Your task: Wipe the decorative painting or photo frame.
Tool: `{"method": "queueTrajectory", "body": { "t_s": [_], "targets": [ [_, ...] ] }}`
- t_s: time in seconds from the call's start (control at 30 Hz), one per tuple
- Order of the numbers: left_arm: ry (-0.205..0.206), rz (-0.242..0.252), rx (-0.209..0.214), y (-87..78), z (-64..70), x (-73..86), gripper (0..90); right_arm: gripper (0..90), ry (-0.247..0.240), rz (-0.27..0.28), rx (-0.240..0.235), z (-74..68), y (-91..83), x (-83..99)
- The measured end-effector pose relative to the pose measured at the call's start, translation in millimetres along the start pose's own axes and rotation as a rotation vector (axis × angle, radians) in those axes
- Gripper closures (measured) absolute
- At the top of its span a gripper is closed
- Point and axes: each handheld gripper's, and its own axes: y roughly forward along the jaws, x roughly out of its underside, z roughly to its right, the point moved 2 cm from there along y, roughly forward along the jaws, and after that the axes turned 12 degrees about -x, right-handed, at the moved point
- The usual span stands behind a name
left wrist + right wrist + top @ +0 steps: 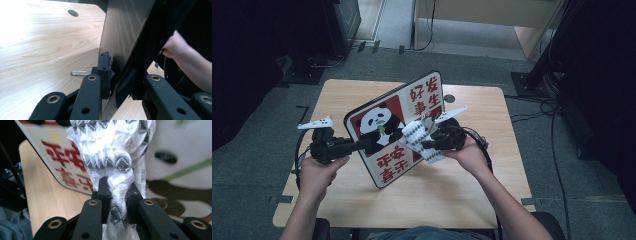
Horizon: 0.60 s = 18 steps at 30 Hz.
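Observation:
A board [388, 167] printed with a panda and red characters is held tilted above the wooden table [447, 195]. My left gripper [362, 145] is shut on the board's left edge. In the left gripper view the board [122, 32] stands edge-on between the jaws of my left gripper [117, 78]. A white cloth [418, 136] with a grey zigzag pattern lies against the board's face, and my right gripper [428, 144] is shut on it. In the right gripper view the bunched cloth [110, 150] rises from my right gripper [117, 188], with the board [180, 147] close behind.
The table has a round cable hole [449, 98] near its far edge. A thin metal pin [78, 73] lies on the tabletop by the left jaws. Cables [557, 125] run over the floor to the right. Dark equipment stands at the left and right.

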Motion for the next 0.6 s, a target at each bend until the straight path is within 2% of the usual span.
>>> {"method": "queueTrajectory", "body": {
  "t_s": [0.13, 0.17, 0.2, 0.23, 0.27, 0.4, 0.43, 0.47, 0.53, 0.57, 0.6],
  "targets": [
    [-0.001, 0.001, 0.000, 0.0, -0.1, 0.1, 75.6, 80.5, -0.020, 0.015, -0.002, -8.1, -9.7, -14.3],
    [-0.002, 0.002, 0.001, 0.1, -0.1, 0.2, 75.5, 80.4, -0.045, 0.018, 0.006, -13.8, -15.2, -24.6],
    [-0.002, 0.002, 0.002, 0.1, -0.3, 0.3, 75.5, 80.4, -0.045, 0.018, 0.006, -13.8, -15.2, -24.6],
    [-0.003, 0.002, 0.004, 0.2, -0.6, 0.6, 75.4, 80.4, -0.064, 0.020, 0.010, -20.4, -21.0, -35.3],
    [-0.003, 0.002, 0.004, 0.2, -0.6, 0.6, 75.3, 80.4, -0.064, 0.020, 0.010, -20.4, -21.0, -35.3],
    [-0.004, 0.001, 0.006, 0.3, -0.8, 0.8, 75.3, 80.4, -0.105, 0.032, 0.017, -31.5, -31.0, -56.4],
    [-0.003, 0.001, 0.005, 0.3, -0.8, 0.8, 75.3, 80.4, -0.121, 0.033, 0.021, -35.5, -34.5, -66.8],
    [0.002, 0.002, 0.004, 0.2, -0.7, 0.9, 75.3, 80.4, -0.121, 0.033, 0.021, -35.5, -34.5, -66.8],
    [0.005, 0.006, 0.002, 0.6, -0.4, 1.0, 75.6, 80.5, -0.136, 0.037, 0.024, -40.5, -37.1, -77.3],
    [0.005, 0.007, 0.001, 0.7, -0.2, 0.8, 75.7, 80.5, -0.154, 0.040, 0.024, -46.5, -38.8, -88.1],
    [0.004, 0.007, 0.000, 0.8, 0.0, 0.6, 75.7, 80.5, -0.154, 0.040, 0.024, -46.5, -38.8, -88.1]
  ]
}}
